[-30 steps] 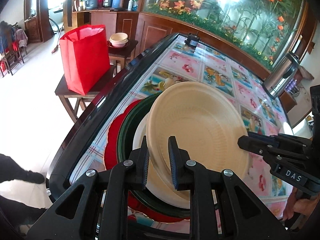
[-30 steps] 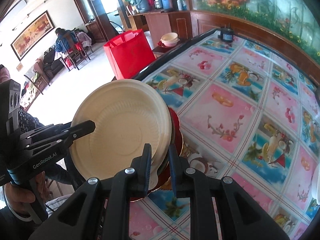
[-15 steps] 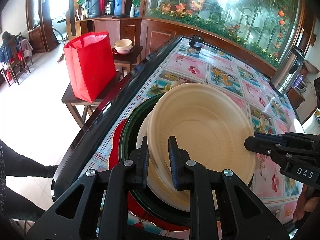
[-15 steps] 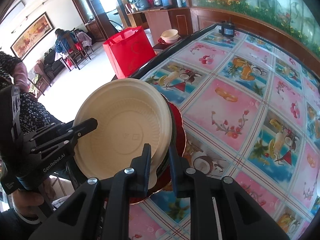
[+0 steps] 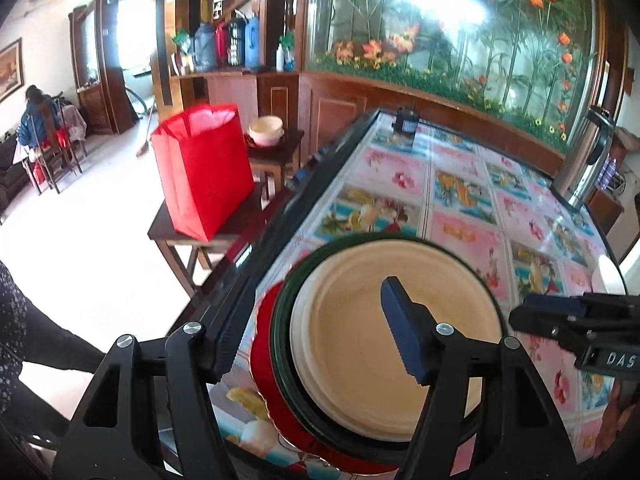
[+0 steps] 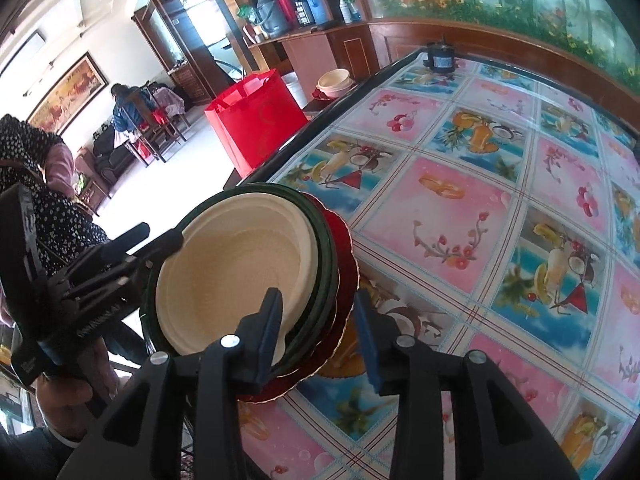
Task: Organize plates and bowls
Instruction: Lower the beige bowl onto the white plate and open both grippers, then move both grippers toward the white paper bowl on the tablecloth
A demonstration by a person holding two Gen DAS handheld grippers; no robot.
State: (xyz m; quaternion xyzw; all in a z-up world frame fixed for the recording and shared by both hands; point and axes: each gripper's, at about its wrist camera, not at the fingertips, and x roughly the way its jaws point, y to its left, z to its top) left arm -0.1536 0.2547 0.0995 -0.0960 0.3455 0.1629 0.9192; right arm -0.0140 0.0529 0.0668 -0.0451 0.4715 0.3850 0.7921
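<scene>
My long dark-rimmed table (image 6: 460, 216) with glossy fruit-and-flower patterned cover, red scalloped plate (image 6: 346, 276) lying flat at its near corner under my stacked dishes, small black-and-blue device (image 6: 440, 57) at the far end, tall steel flask (image 5: 582, 160) on the far right edge
</scene>
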